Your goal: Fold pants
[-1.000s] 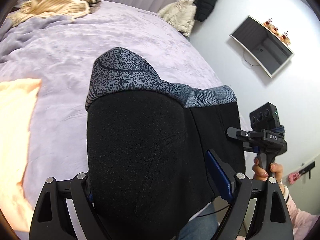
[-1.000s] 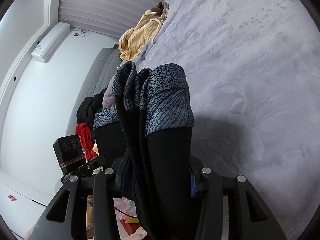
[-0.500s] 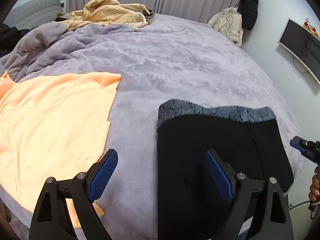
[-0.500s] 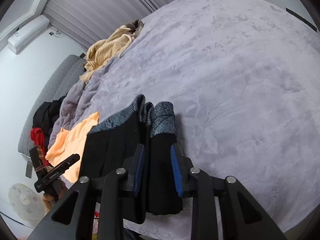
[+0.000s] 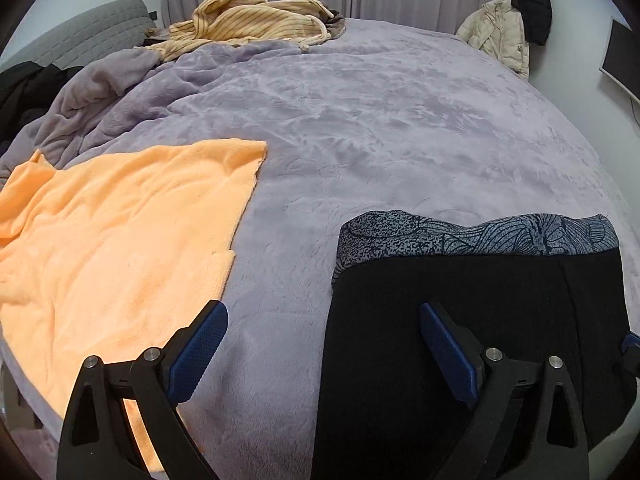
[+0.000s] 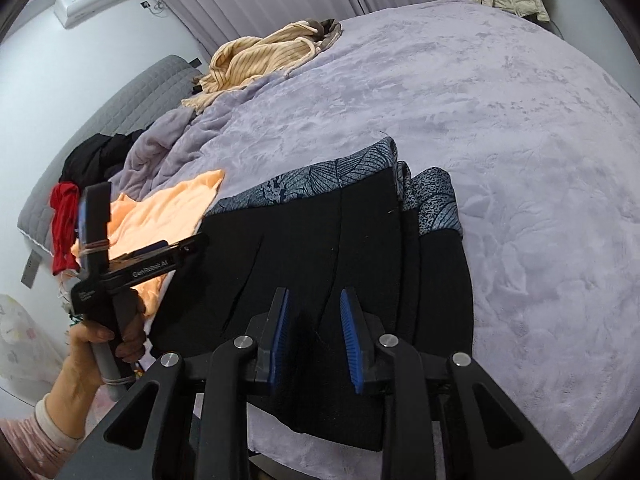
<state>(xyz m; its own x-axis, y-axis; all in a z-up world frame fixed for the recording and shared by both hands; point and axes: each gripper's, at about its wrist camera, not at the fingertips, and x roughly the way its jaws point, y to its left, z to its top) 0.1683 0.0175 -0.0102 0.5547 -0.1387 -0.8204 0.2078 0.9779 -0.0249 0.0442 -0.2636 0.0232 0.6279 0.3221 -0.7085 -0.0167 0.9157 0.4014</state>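
Observation:
Black pants (image 5: 472, 320) with a grey patterned waistband (image 5: 472, 236) lie folded flat on the purple bed cover, near its front edge; they also show in the right wrist view (image 6: 340, 240). My left gripper (image 5: 320, 328) is wide open and empty, above the bed just left of the pants; its right finger is over the black fabric. It shows in the right wrist view (image 6: 192, 244) beside the pants' left edge. My right gripper (image 6: 314, 312) is open and empty, just above the pants' near part.
An orange towel (image 5: 112, 248) lies spread on the bed's left side. A striped yellow garment (image 5: 256, 20) is bunched at the far end. The purple cover (image 5: 400, 120) stretches wide behind the pants. Dark and red clothes (image 6: 64, 208) hang at the left.
Both grippers let go of the pants, which now lie flat on the bed. Both grippers opened and drew back toward the front edge.

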